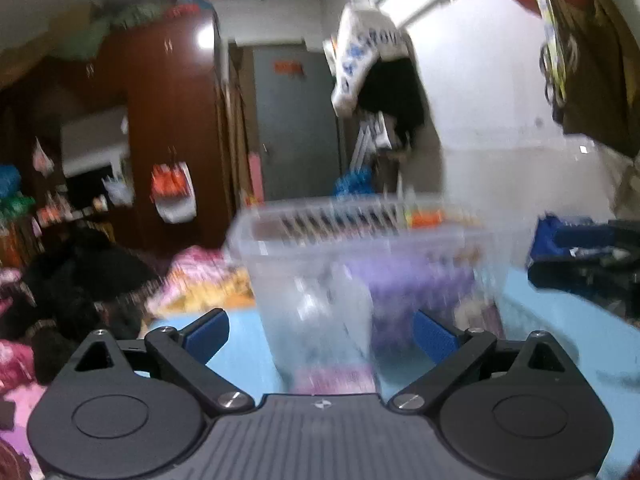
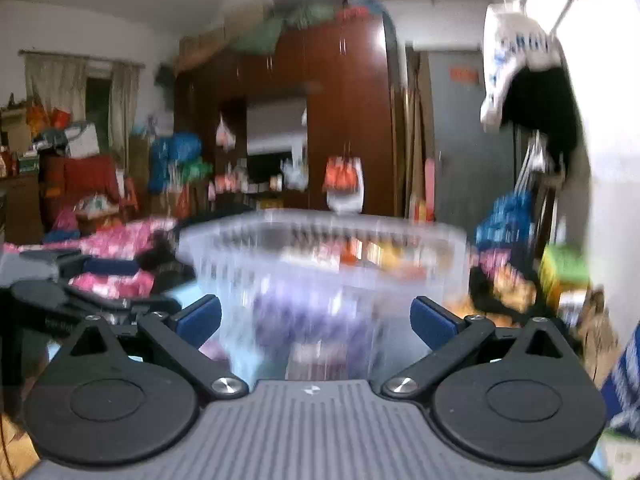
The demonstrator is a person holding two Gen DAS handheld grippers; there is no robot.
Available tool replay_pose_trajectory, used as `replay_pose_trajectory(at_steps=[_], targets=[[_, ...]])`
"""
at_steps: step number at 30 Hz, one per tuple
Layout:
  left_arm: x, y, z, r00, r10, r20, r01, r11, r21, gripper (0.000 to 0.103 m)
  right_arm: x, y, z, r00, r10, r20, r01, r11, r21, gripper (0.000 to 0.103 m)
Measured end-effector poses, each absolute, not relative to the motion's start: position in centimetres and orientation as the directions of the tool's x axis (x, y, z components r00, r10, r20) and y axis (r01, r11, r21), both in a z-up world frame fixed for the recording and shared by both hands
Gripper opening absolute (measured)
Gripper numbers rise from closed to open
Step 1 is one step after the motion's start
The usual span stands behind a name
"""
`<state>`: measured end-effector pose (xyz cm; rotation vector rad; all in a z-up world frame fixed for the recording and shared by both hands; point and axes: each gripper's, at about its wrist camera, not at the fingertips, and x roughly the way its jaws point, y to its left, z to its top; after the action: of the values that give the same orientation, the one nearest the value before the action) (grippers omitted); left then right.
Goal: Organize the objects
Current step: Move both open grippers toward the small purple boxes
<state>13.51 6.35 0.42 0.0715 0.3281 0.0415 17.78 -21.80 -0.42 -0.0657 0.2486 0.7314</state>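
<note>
Both views are motion-blurred. A clear plastic basket [image 1: 360,248] with a slotted rim stands on a light blue surface [image 1: 560,320], just ahead of my left gripper [image 1: 320,330]. Purple and pink items lie blurred inside it. My left gripper is open and empty, its blue pads [image 1: 208,334] spread on either side of the basket's near corner. The same basket [image 2: 320,248] fills the middle of the right wrist view. My right gripper [image 2: 316,320] is open and empty, close in front of it. The left gripper's black body [image 2: 60,304] shows at the left.
Dark blue and black things [image 1: 588,252] lie right of the basket. Pink and black clothes [image 1: 80,280] are piled at the left. A brown wardrobe [image 1: 172,120] and a grey door [image 1: 296,128] stand behind. Hanging bags [image 1: 372,52] are overhead.
</note>
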Motion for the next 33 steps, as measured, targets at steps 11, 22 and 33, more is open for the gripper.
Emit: replay_pose_trajectory(at_steps=[11,22,33], targets=[[16.1,7.1,-2.7,0.878,0.053,-0.475,-0.037,0.998,0.042,0.099,22.9,-20.7,-3.0,0.657,0.617,-0.433,-0.634,0.763,0.127,0.103],[17.5,7.1,-3.1,0.835,0.102,-0.54,-0.08,0.995,0.064,0.098,23.5,-19.2,-3.0,0.675,0.565,-0.475,-0.617,0.785,0.057,0.079],[17.9,5.8,-3.1,0.845,0.078,-0.529,-0.044,0.996,0.075,0.065,23.9,-19.5,-3.3,0.645,0.588,-0.488,-0.637,0.767,0.083,0.047]])
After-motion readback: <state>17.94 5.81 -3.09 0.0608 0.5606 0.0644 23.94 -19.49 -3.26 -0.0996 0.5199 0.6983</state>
